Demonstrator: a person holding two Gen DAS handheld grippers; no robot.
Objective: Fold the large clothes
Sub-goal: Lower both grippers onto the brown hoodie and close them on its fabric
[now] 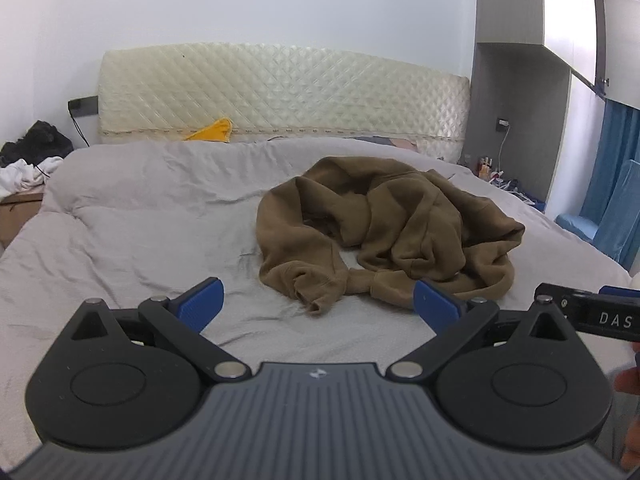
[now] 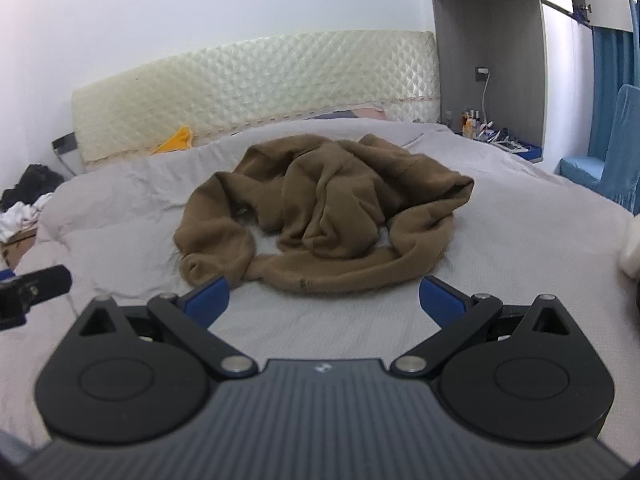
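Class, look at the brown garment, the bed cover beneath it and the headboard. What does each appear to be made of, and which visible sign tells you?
Brown garment: probably thick fleece or sweatshirt knit; matte, fuzzy edges, soft rounded folds.
Bed cover: likely woven cotton or a blend; matte grey, fine sharp creases.
Headboard: seemingly padded vinyl or faux leather; cream, diamond-quilted, slightly glossy highlights.

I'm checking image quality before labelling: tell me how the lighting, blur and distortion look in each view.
Left wrist view: even, soft daylight; the brown garment is sharp, and fisheye bends the headboard and wardrobe edges. Right wrist view: similar light, the garment slightly softer, the frame corners dark, the left gripper's body blurred at the edge.
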